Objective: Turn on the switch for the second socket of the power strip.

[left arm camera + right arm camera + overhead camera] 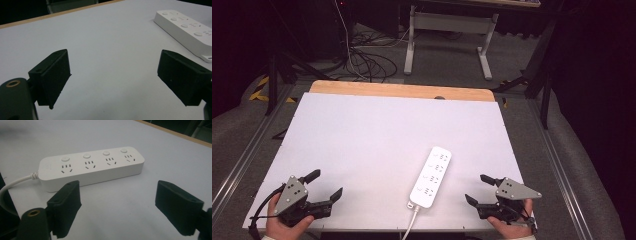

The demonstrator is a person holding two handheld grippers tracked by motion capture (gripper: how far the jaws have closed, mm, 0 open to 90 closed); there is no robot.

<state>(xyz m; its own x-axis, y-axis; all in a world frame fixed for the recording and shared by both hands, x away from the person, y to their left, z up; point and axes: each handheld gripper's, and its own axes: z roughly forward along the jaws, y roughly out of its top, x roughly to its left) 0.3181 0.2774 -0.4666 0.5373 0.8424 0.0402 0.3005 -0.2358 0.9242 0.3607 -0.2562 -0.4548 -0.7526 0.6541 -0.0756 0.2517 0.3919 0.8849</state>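
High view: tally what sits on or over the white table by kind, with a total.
White power strip: 1
White cord running off the strip: 1
Hand-held tongs: 2, the left tongs and the right tongs, both open and empty
Total: 4

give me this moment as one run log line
left gripper: open, empty | right gripper: open, empty | power strip: flat on white table, between grippers, untouched | cord: off near edge

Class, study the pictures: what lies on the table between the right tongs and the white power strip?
Nothing: in the right gripper view, bare white table separates the open right tongs from the power strip. The high view agrees.
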